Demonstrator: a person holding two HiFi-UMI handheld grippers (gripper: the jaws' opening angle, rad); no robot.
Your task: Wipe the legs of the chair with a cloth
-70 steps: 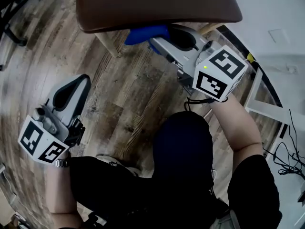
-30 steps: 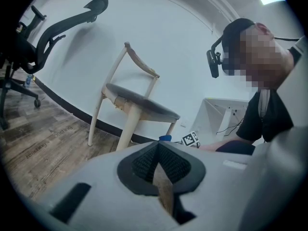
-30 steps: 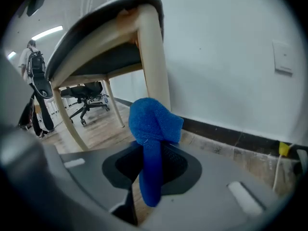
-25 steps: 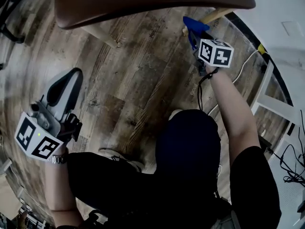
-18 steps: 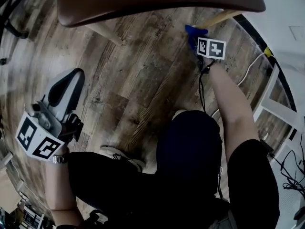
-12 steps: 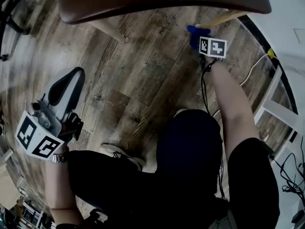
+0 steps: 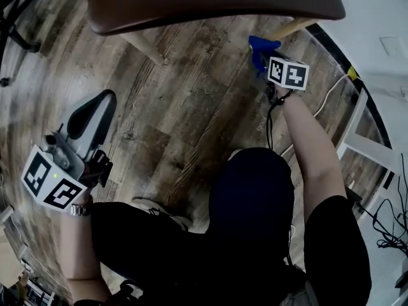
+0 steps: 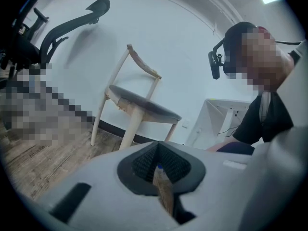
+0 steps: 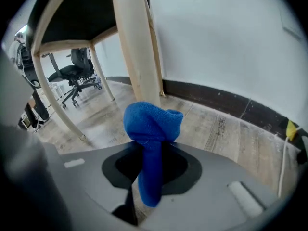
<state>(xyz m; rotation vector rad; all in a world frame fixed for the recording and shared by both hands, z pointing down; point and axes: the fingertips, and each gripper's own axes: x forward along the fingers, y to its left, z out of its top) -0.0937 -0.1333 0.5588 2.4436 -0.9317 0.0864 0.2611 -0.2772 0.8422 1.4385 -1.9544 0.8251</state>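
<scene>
No readable text, brands or nos. anywhere; only square b/w marker patterns on the cubes [image 7: 288, 73], not legible as writing.

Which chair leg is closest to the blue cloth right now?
The thick pale leg by the wall, rising right behind the cloth. The other two legs stand farther back to the left.

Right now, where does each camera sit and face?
Head view: on the person's head, steeply down at floor and chair seat; forearms, lap, left tongs, right tongs show.
Left gripper view: on left tongs, along shut jaws toward the chair by the wall; person's torso at right.
Right gripper view: on right tongs, low, facing a chair leg; jaws clamp blue cloth, no body.
Shared: head and right gripper views show cloth and leg.
</scene>
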